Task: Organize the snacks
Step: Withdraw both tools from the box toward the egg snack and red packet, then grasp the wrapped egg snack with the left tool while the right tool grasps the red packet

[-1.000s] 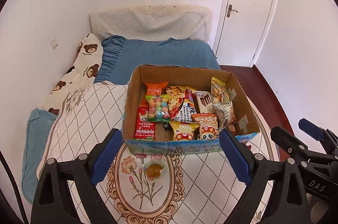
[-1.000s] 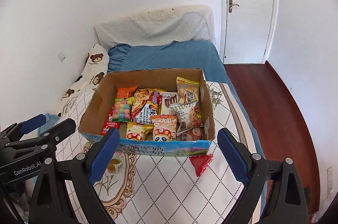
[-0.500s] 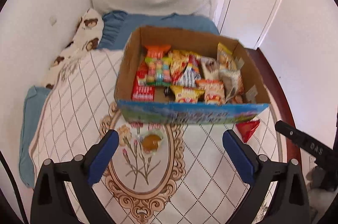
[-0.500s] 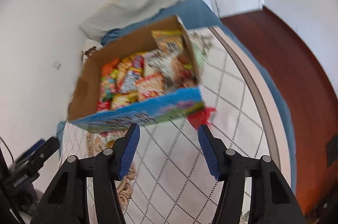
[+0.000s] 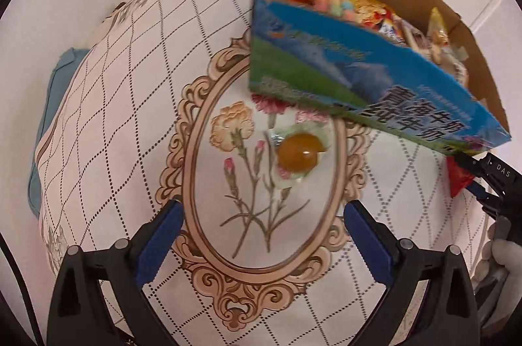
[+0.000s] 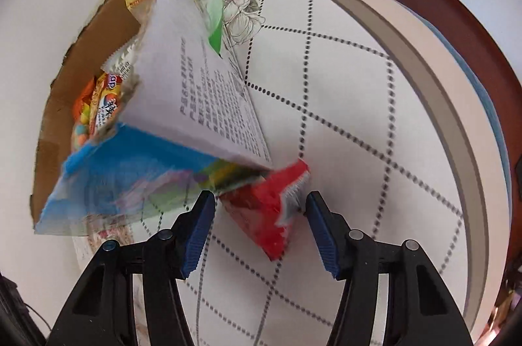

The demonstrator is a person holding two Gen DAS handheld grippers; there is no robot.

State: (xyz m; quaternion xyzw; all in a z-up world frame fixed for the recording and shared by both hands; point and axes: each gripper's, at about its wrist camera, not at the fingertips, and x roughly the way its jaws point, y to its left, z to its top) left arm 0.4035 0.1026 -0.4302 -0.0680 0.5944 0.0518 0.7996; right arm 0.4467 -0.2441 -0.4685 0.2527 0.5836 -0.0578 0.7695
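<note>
Reaching down over a quilted white bedspread point(image 5: 107, 124) beside an open cardboard snack box point(image 5: 375, 58).
The left gripper point(image 5: 261, 243) hangs wide apart above a clear-wrapped amber candy point(image 5: 298, 151); the right gripper point(image 6: 259, 230), jaws closing, straddles a red foil snack packet point(image 6: 266, 209) without pressing it yet.

Both wrist cameras look steeply down along their fingers at the quilted bed point(image 5: 107, 104), close above it, the left over the flower medallion, the right lower and nearer, sharing the snack box point(image 5: 359, 75) and red packet point(image 6: 264, 209).
</note>
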